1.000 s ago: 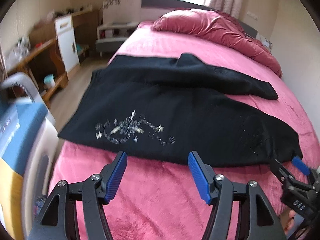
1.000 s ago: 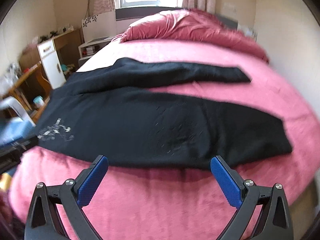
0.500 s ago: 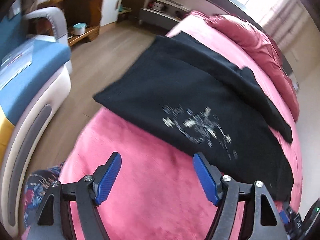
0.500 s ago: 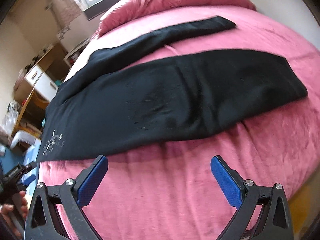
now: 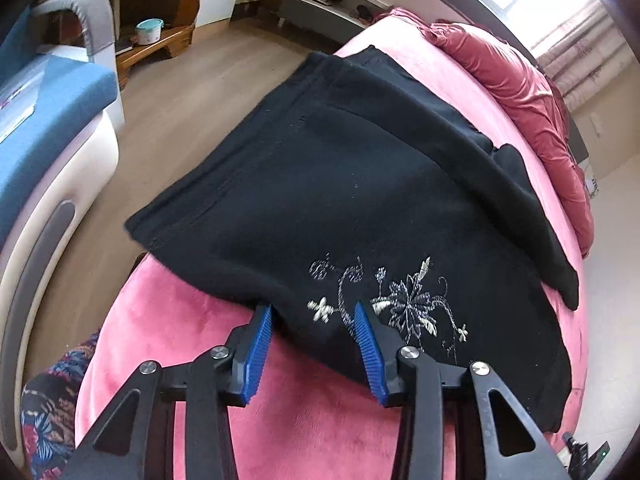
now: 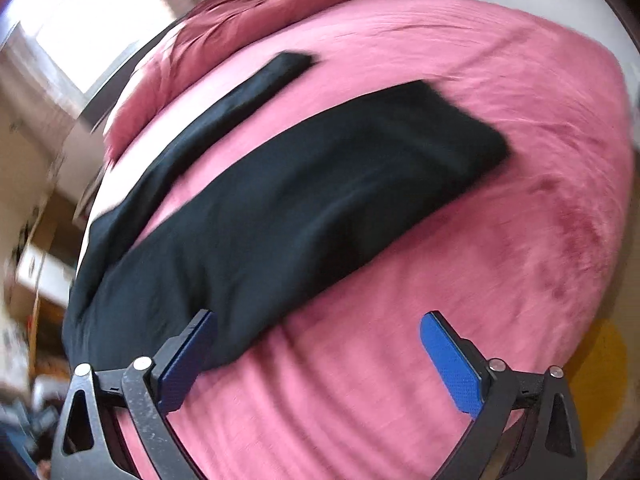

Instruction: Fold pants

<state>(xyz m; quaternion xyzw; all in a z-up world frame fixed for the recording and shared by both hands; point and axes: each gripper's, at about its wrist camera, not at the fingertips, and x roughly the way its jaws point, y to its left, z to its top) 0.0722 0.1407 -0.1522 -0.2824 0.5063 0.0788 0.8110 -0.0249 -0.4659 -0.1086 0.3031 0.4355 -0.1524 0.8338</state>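
Observation:
Black pants (image 5: 360, 184) with a pale flower embroidery (image 5: 404, 304) lie flat on a pink bed (image 5: 192, 320), legs spread apart. My left gripper (image 5: 314, 320) is open, its blue pads (image 5: 260, 344) straddling the near edge of the pants close to the waistband corner. In the right wrist view the pants (image 6: 304, 200) stretch across the bed (image 6: 480, 240). My right gripper (image 6: 320, 344) is wide open and empty, its left pad at the near edge of the closer leg. The view is blurred.
A blue and white armchair (image 5: 44, 128) stands left of the bed over a wooden floor (image 5: 176, 96). A wooden shelf with a teal pot (image 5: 149, 31) is behind it. A crumpled pink duvet (image 5: 520, 80) lies at the bed's head.
My left gripper has moved down onto the pants' near edge by the embroidery and narrowed its opening. My right gripper has swung toward the closer leg, still wide open.

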